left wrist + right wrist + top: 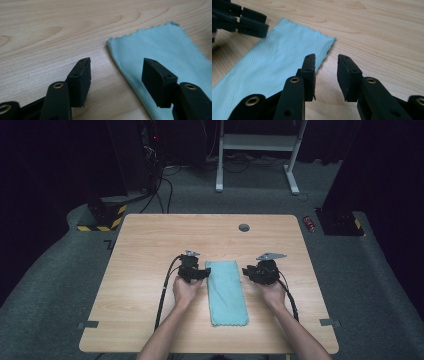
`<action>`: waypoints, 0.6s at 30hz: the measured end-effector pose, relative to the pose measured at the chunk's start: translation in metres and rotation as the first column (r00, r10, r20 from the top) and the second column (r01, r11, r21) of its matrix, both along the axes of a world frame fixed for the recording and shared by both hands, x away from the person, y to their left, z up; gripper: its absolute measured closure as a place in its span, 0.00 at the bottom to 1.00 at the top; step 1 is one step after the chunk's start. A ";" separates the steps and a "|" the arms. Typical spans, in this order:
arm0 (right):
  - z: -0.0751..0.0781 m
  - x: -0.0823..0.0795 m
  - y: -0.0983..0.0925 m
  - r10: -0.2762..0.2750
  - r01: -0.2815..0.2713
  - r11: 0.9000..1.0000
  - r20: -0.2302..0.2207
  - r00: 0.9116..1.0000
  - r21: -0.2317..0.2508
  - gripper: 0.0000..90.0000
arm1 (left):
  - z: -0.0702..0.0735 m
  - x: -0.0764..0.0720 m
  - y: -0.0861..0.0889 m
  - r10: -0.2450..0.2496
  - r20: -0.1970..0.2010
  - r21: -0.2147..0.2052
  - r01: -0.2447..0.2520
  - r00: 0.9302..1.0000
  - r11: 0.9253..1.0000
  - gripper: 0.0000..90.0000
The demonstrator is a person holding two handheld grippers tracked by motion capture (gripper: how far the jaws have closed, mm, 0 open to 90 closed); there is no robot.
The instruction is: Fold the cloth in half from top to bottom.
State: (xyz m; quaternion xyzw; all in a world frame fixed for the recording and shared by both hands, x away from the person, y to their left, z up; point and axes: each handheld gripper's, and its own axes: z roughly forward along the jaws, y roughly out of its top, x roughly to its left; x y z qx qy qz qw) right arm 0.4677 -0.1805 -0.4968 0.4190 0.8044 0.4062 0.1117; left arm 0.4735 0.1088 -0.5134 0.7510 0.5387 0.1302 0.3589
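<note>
A folded teal cloth (227,292) lies at the centre of the worktop (150,240), its long axis running from the lower middle of the high view up toward the far edge. The left gripper (204,273) sits just beside the cloth's far left corner, the right gripper (246,271) just beside its far right corner, each about equally near.

In the left gripper view the fingers (81,78) stand wide apart with nothing between them; one hangs over bare wood, the other over the cloth (160,50), so the long edge runs between them. In the right gripper view the fingers (309,75) stand moderately apart, empty, the cloth's (274,57) corner just ahead of them toward the left.

Bare worktop lies open on all sides of the cloth, so I judge there is free room for moving it.
</note>
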 end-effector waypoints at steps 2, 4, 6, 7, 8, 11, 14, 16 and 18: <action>-0.001 0.004 0.002 0.000 0.000 1.000 -0.015 1.000 -0.001 0.76 | 0.002 0.004 -0.002 -0.008 0.013 0.008 0.008 1.000 1.000 0.46; -0.002 0.008 0.005 -0.003 0.003 1.000 -0.022 1.000 -0.003 0.76 | 0.002 0.005 -0.002 0.002 0.024 -0.010 -0.001 1.000 1.000 0.46; -0.002 0.012 0.009 -0.011 0.011 1.000 -0.020 1.000 -0.010 0.76 | 0.000 0.007 -0.001 0.011 0.015 -0.015 -0.011 1.000 1.000 0.47; -0.002 0.013 0.010 -0.018 0.018 1.000 -0.020 1.000 -0.006 0.76 | -0.002 0.008 -0.001 0.010 0.013 -0.014 -0.009 1.000 1.000 0.47; -0.002 0.016 0.012 -0.020 0.020 1.000 -0.029 0.999 -0.008 0.76 | -0.002 0.007 -0.001 0.010 0.019 -0.006 -0.010 1.000 1.000 0.48; -0.004 0.023 0.021 -0.022 0.021 0.999 -0.026 0.999 -0.025 0.75 | -0.003 0.008 -0.002 0.010 0.029 -0.009 -0.010 1.000 1.000 0.48; -0.007 0.030 0.029 -0.037 0.036 0.999 -0.033 0.999 -0.023 0.75 | -0.004 0.010 -0.001 0.017 0.033 -0.025 -0.016 0.999 1.000 0.48; -0.012 0.036 0.033 -0.055 0.053 0.998 -0.048 0.997 -0.037 0.74 | -0.004 0.010 0.000 0.021 0.037 -0.025 -0.020 0.999 0.999 0.49; -0.014 0.041 0.036 -0.067 0.065 0.997 -0.055 0.996 -0.038 0.74 | -0.004 0.011 0.000 0.021 0.043 -0.022 -0.020 0.999 1.000 0.50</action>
